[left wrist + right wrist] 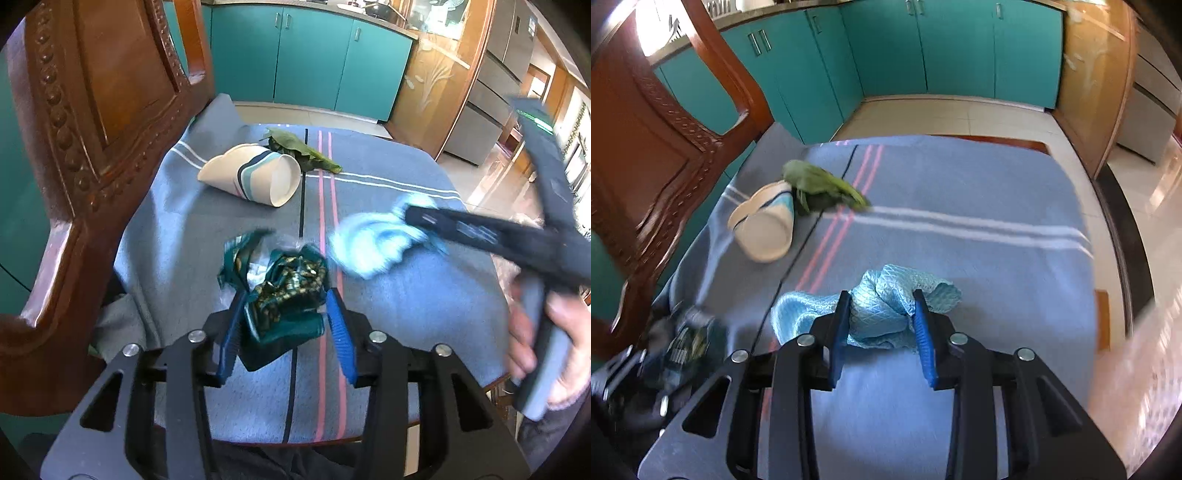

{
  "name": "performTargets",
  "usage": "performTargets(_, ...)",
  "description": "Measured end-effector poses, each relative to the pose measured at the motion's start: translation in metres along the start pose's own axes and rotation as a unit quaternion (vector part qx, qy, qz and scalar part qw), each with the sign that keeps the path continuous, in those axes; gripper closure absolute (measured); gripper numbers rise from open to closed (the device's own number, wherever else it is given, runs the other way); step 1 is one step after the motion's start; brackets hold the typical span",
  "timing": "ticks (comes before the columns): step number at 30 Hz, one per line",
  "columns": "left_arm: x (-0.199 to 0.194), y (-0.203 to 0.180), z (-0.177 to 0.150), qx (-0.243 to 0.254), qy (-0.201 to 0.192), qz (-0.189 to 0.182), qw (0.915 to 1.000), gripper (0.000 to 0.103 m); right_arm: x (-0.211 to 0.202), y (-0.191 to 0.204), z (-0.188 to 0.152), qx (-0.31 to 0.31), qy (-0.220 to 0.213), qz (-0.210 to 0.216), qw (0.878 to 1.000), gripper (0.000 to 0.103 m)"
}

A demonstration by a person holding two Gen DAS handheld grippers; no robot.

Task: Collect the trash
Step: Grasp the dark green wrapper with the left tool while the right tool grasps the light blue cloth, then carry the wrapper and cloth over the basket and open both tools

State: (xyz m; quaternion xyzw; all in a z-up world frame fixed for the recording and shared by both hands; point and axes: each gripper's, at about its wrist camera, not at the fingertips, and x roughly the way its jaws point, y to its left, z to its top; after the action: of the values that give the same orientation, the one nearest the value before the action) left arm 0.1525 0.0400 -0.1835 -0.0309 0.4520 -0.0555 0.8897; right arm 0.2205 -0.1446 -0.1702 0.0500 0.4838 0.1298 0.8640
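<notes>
I've got the crumpled dark green wrapper (pixel 291 291) sitting between the blue pads of my left claw (pixel 286 332), jaws part open and pressing in on both sides of it, just off the cloth at the near edge. Over on the right, my right claw (pixel 882 321) is pinching the bunched light blue cloth (pixel 871 314), jaws drawn in narrow with the fabric squeezed between the pads; the rest of it lies on the blue striped tablecloth (pixel 979 184) covering the worktop.

So two pieces are in hand, neither dropped anywhere yet. I see no bin or bag clearly; something pale and patterned at the far right edge of the right view is too blurred to name. Left to collect, by my reckoning: the paper cup (pixel 255 177) lying on its side at the far left, with teal and dark stripes, and the green leaf (pixel 306 151) touching it just behind. Both are well apart from my claws. I'd call this about halfway.

Writing? The wrapper shows gold print, but it's too crumpled to read. The cup carries stripes only, no legible brand. The carved wooden chair (pixel 92 129) stands at the left, teal cabinets (pixel 942 48) beyond.
</notes>
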Motion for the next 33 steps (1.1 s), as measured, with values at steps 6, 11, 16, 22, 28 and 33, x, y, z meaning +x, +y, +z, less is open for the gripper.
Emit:
performTargets(6, -0.009, 0.002, -0.001, -0.004, -0.009, 0.007, 0.9999, 0.029, -0.043, -0.012, -0.027, -0.039, -0.028, -0.05, 0.998, 0.048)
performTargets(11, 0.01, 0.004, -0.002, -0.004, 0.021, 0.009, 0.9997, 0.026, -0.045, -0.025, -0.032, -0.027, -0.025, -0.058, 0.998, 0.038)
performTargets(16, 0.027, 0.002, -0.003, -0.011, 0.031, -0.001, 0.9995, 0.026, -0.021, -0.021, -0.034, -0.026, 0.002, -0.054, 0.998, 0.036)
performTargets(22, 0.03, -0.005, -0.004, 0.004, 0.026, 0.002, 0.9997, 0.03, 0.0, -0.006, -0.037, -0.05, 0.018, -0.07, 0.996, 0.032)
performTargets(28, 0.034, -0.009, -0.003, 0.005, 0.026, 0.002, 0.9996, 0.03, 0.01, -0.002, -0.039, -0.069, 0.017, -0.095, 0.993, 0.032)
performTargets(33, 0.037, -0.012, -0.002, 0.011, 0.027, 0.002, 0.9996, 0.03, 0.014, 0.002, -0.041, -0.085, 0.01, -0.107, 0.991, 0.032)
